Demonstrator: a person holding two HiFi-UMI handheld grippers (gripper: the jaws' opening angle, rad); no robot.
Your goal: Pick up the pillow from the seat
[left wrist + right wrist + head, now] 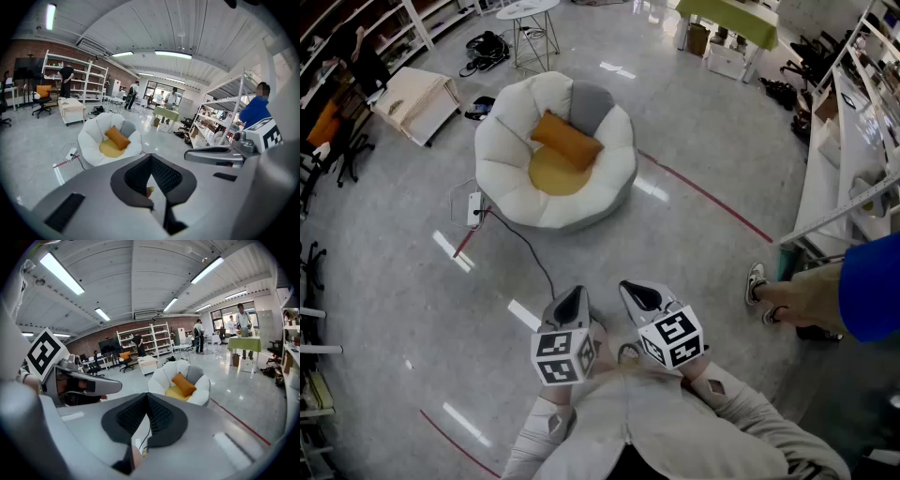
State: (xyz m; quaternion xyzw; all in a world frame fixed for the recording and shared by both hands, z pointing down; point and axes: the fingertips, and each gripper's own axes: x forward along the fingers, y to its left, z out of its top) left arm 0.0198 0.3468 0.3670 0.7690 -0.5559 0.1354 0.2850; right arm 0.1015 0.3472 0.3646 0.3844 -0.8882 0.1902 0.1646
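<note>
The orange pillow (567, 141) leans against the back of the round white seat (500, 155), far across the floor. The left gripper (571, 300) and right gripper (639, 296) sit near the person's chest, both with jaws together and empty, probably because the pillow is still out of reach.

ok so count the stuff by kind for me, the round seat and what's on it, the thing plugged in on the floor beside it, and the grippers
seat: 1
pillow: 1
yellow cushion: 1
power strip: 1
grippers: 2, left gripper and right gripper
total: 6
</note>
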